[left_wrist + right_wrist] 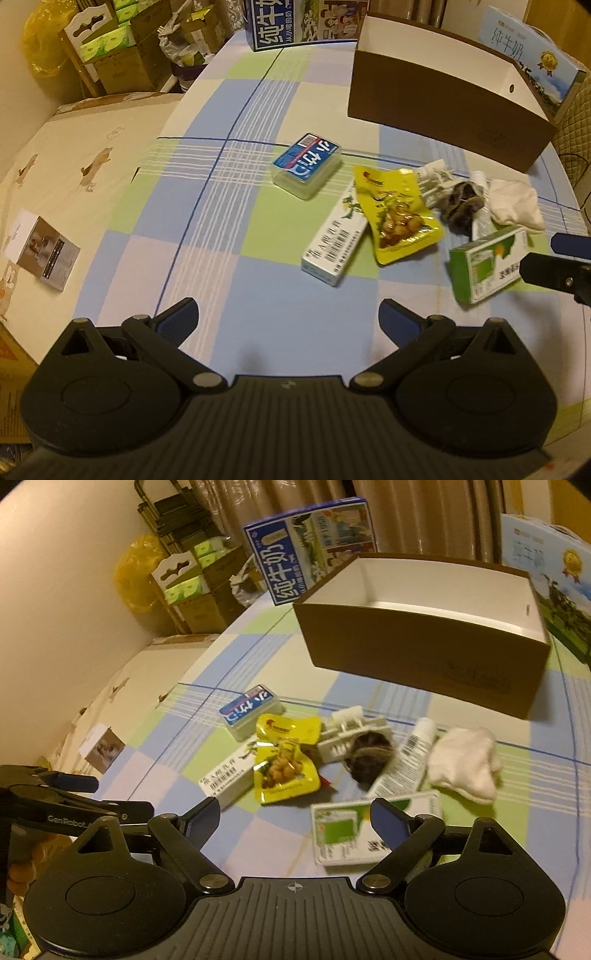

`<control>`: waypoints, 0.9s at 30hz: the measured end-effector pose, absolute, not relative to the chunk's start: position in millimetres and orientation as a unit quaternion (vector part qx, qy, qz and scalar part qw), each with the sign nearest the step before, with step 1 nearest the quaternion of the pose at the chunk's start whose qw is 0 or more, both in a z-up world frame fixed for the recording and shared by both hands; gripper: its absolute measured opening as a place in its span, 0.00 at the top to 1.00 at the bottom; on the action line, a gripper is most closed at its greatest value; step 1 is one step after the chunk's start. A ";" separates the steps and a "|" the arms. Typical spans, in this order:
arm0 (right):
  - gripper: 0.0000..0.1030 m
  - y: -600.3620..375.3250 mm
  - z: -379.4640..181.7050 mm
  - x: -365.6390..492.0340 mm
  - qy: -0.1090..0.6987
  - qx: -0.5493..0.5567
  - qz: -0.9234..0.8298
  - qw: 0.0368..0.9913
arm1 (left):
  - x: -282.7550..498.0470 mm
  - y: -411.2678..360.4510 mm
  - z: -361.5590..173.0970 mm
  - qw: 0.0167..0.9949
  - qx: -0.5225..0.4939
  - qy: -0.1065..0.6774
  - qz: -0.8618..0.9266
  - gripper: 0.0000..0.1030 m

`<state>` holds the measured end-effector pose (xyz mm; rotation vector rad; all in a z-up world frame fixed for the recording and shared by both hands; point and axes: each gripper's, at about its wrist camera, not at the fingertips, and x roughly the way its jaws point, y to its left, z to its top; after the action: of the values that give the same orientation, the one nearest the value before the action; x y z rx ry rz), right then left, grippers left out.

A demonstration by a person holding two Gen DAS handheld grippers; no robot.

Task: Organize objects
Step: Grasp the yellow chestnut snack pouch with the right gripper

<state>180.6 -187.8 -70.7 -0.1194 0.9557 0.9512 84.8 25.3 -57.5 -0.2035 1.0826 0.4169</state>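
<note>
We have both tools over the checked surface [280, 295]. Left hand-held gripper [288, 317]: jaws spread wide, nothing between them, hanging above bare cloth. Right hand-held gripper [295, 818]: jaws apart too, right finger over the green-and-white box [341, 832], not clamped on it. We see the clutter grouped mid-surface: blue-label clear case [251, 709], long white carton [229, 775] just beside the yellow snack pouch [286, 762], white plastic clip piece [351, 731], dark fuzzy ball [369, 757], white tube [406, 760], white cloth [465, 762]. Brown open box [424, 650] sits behind them, white inside, interior floor not visible.
</note>
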 end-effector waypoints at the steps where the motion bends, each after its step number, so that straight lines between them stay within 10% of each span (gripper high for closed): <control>1: 0.17 -184.1 -71.4 180.1 0.442 -0.057 0.438 0.781 | 87.8 30.9 -60.4 0.831 -0.096 0.513 0.191 0.01; 27: 0.23 -68.3 -146.6 185.8 0.433 -0.187 0.394 0.789 | 135.4 135.9 -96.4 0.826 -0.075 0.538 0.150 0.01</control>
<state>185.8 -68.3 -146.6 -0.4024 0.9316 0.8495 135.4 135.9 -96.4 -0.1584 1.1430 0.3196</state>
